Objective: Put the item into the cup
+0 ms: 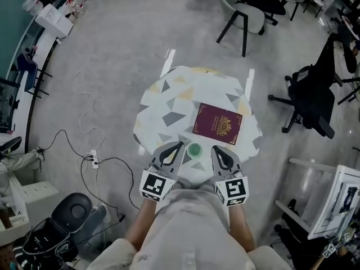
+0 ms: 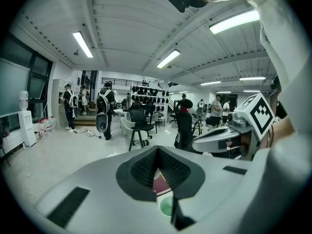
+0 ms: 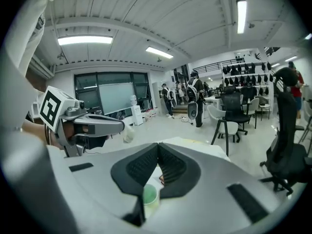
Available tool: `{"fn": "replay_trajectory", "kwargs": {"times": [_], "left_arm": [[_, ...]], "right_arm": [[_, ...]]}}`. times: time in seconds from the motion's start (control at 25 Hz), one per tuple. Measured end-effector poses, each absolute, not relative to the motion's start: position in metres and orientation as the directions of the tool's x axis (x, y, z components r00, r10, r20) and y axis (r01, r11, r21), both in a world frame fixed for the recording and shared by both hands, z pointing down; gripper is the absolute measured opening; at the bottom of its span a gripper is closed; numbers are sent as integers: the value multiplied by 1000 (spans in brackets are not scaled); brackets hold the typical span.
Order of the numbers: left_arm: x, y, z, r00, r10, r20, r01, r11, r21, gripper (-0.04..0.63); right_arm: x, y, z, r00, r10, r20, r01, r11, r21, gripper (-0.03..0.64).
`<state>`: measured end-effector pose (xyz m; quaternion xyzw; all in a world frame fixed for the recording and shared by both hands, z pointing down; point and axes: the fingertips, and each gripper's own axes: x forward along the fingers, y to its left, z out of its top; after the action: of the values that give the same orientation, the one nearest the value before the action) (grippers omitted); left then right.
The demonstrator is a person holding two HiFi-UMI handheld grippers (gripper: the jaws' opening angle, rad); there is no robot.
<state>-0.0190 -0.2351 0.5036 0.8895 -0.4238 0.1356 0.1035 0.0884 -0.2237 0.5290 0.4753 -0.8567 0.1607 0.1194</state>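
- Left gripper (image 1: 179, 145): jaws closed tip to tip with nothing between them; its cube bears a black-and-white square marker.
- Right gripper (image 1: 215, 148): jaws likewise closed and empty.
- Green cup (image 1: 194, 149): upright on the patterned table (image 1: 169, 103), at its near edge, between the two grippers.
- Maroon booklet (image 1: 217, 123): flat on the table just beyond the cup; gold crest on the cover, lettering unreadable.

Even, cool light from ceiling strips (image 2: 168, 58); soft shadows. Table (image 1: 169, 103) top glary in head view. Gripper views: strong fisheye, black corners; near cup (image 3: 149, 197) out of focus.
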Motion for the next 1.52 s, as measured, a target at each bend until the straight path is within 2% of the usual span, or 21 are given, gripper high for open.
{"fn": "replay_trajectory", "kwargs": {"times": [0.76,1.52], "left_arm": [[-4,-225,585,581,-663,472,-793,-593,143,9],[12,-207,625,597,-611,520,-773,-612,169,11]], "right_arm": [[94,-214,603,-581,-661,474,-808,538,-241,6],[87,-192,640,-591,-612,525,-798,537,-272,6]]}}
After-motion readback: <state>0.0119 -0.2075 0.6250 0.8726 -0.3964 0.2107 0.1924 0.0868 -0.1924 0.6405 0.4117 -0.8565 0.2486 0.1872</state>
